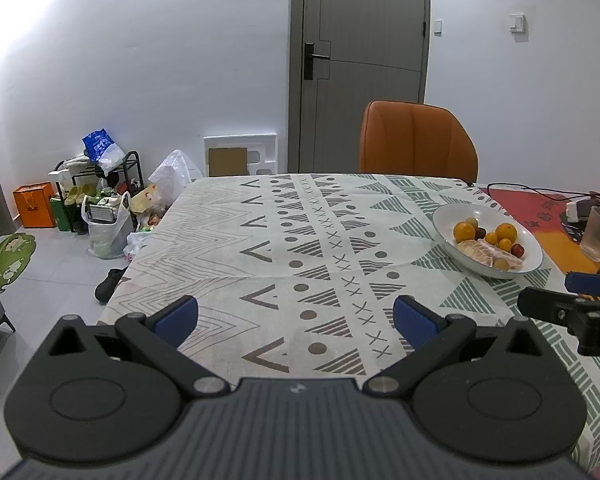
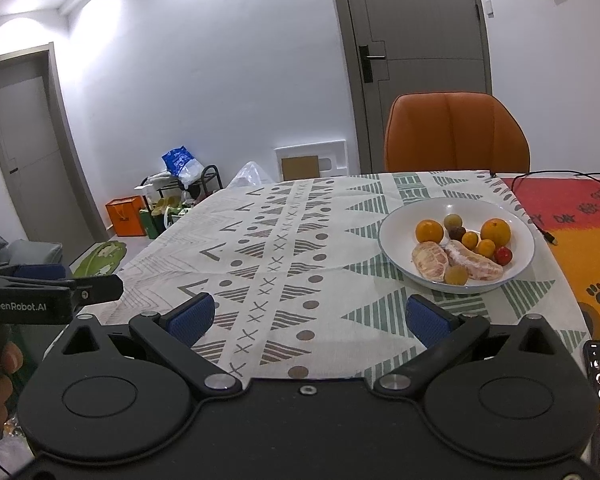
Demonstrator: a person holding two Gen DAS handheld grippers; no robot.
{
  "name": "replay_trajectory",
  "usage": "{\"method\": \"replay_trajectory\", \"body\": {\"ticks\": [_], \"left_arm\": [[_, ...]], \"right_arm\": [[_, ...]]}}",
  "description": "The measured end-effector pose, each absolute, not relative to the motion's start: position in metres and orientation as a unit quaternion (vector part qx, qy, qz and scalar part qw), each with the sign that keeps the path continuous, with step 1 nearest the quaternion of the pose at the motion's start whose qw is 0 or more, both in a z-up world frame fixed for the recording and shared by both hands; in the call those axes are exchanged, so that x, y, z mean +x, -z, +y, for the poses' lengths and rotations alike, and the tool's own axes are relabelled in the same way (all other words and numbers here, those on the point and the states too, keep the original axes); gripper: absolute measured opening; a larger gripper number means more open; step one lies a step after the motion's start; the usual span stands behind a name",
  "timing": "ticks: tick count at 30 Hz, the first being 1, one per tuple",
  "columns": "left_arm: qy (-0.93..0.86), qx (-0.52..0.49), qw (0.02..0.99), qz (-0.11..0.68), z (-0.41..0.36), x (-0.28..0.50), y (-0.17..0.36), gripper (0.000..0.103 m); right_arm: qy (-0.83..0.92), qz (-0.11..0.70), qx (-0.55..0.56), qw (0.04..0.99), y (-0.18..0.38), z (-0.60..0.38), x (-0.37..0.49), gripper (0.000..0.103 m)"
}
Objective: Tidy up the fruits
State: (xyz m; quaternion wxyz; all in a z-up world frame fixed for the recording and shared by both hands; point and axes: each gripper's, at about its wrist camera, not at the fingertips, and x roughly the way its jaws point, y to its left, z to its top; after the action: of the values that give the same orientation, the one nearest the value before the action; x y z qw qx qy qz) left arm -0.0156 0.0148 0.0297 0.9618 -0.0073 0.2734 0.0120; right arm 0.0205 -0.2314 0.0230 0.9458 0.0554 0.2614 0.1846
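Both grippers hang low over the near edge of the patterned tablecloth [image 1: 284,240], side by side. Left gripper [image 1: 296,316] is spread wide with nothing between its blue pads; right gripper [image 2: 309,316] likewise gapes, released, aimed just left of the white bowl [image 2: 395,220]. All visible fruit sits gathered there: oranges [image 2: 429,231], kumquats [image 2: 470,239], peeled pomelo segments [image 2: 429,260], a red cherry tomato [image 2: 503,255]. Such a scene fits either fruit already collected or fruit awaiting sorting elsewhere.
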Motion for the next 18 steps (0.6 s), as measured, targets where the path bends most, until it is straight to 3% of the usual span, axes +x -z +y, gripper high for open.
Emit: {"method": "replay_trajectory", "body": {"ticks": [18], "left_arm": [[-0.008, -0.005, 0.961, 0.277, 0.0137, -0.0147, -0.0294, 0.103]], "right_arm": [[-0.189, 0.264, 0.053, 0.944, -0.0186, -0.2290, 0.0221, 0.103]]}}
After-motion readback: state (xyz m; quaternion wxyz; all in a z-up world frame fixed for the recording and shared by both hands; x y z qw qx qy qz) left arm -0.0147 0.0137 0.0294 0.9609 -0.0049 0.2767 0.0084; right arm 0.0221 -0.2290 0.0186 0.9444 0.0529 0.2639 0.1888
